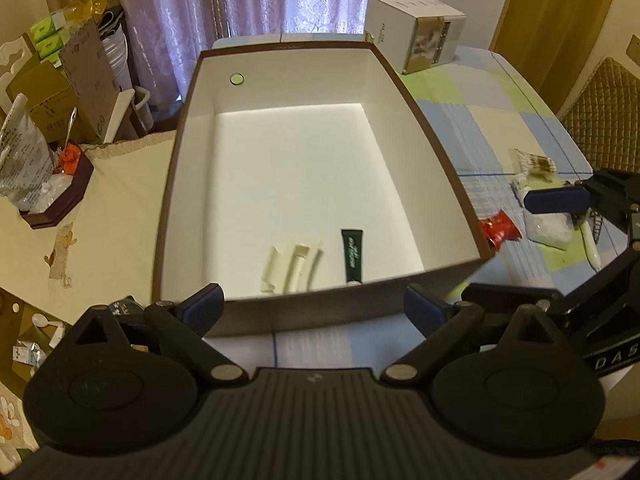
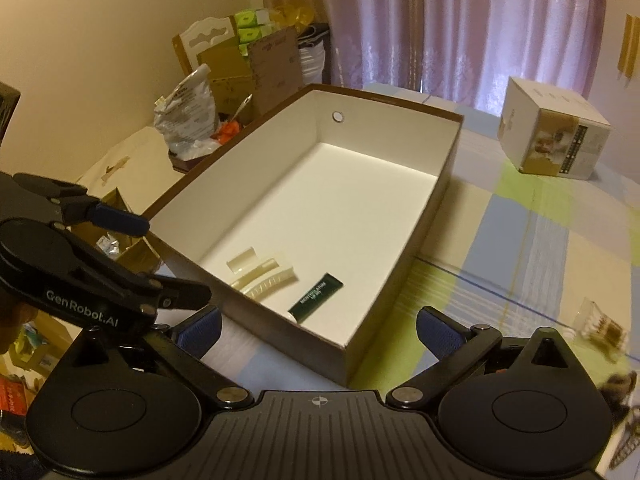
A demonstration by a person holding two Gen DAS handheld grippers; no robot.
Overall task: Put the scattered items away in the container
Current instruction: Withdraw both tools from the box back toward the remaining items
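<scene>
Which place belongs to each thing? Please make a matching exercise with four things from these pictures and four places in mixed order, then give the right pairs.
Things
1. dark green tube
2. red wrapper
3. white cube box
4. cream plastic clip

Places
A. on the table, beyond the far right corner of the big box
B. inside the big box, left of the tube
C. on the table, just outside the right wall of the big box
D. inside the big box, near its front wall, right of the clip

Pairs: 1-D, 2-C, 3-A, 4-B
</scene>
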